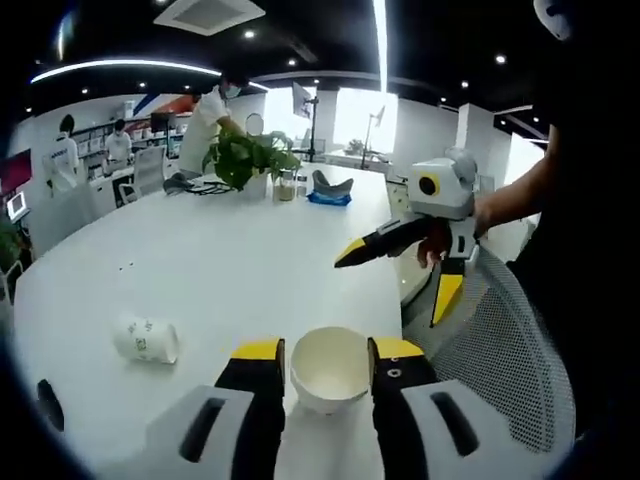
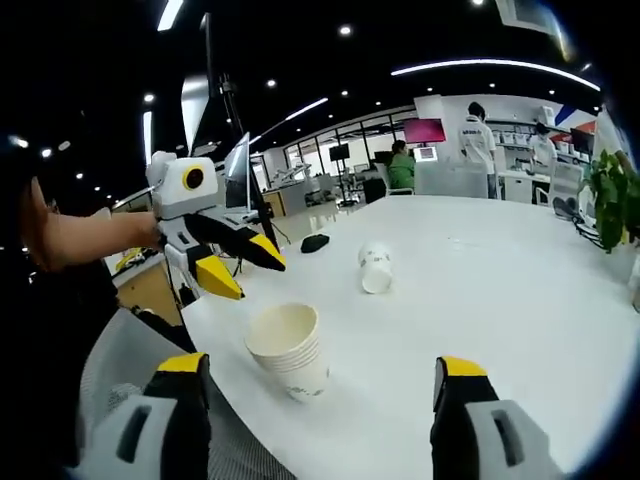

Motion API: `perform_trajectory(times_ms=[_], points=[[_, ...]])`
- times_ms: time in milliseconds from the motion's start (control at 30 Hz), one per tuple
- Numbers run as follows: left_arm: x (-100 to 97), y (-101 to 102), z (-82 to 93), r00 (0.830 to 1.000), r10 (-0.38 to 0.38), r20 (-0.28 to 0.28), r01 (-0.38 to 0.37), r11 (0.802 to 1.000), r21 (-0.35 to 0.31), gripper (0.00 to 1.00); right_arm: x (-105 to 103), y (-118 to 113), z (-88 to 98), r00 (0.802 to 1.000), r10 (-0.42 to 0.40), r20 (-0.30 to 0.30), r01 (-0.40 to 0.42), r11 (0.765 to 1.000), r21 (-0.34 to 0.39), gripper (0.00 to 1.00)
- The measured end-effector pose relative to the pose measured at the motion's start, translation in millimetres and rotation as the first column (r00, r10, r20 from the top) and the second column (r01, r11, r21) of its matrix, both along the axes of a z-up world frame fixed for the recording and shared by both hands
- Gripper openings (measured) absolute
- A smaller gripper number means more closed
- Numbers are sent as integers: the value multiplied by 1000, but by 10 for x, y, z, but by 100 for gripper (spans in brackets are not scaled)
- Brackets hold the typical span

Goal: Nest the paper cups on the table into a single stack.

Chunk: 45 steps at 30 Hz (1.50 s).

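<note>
The stack of nested cups point(image 1: 329, 368) point(image 2: 288, 349) stands tilted near the white worktop point(image 1: 230, 260) point(image 2: 500, 290) edge. My left gripper point(image 1: 325, 378) jaws sit open on either side of it. Beyond the stack lies a single cup point(image 1: 146, 339) point(image 2: 375, 268) on its side. My right gripper point(image 2: 320, 385) point(image 1: 385, 240), jaws wide open, holds nothing.

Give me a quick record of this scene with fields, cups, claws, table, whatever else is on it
stack: nested paper cups upright near the table edge, mouth open upward
loose cup: single paper cup lying on its side, apart from the stack
left claw: open, jaws either side of the stack; contact cannot be told
right claw: open, holding nothing, stack ahead of it
table: white, large
far end: potted plant and a blue item
progress: loose cup not yet nested
</note>
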State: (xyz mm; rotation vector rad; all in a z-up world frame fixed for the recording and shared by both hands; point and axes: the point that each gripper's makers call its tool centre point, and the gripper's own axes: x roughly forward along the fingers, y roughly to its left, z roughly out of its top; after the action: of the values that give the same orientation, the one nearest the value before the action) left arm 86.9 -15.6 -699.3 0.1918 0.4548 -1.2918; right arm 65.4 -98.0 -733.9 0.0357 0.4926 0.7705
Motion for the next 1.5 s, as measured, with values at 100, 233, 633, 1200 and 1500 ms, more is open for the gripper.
perform_trajectory(times_ms=[100,233,633,1200,1500], points=[[14,93,27,998,56,11,-55,998,-20,36,69,20,15,1000,6,7,-6,1000,-13,94],[34,225,65,990,131,45,-129,991,-36,43,182,66,29,1000,21,20,-20,999,-43,94],[-127,572,112,944,309,120,-305,951,-49,51,660,208,137,999,6,42,-4,999,-44,89],[-427,693,-376,902,423,83,-425,905,14,57,1333,498,-243,998,50,28,-46,989,-142,86],[-258,784,-311,853,517,66,-515,856,-52,65,1727,520,-379,999,-35,7,36,991,-130,80]])
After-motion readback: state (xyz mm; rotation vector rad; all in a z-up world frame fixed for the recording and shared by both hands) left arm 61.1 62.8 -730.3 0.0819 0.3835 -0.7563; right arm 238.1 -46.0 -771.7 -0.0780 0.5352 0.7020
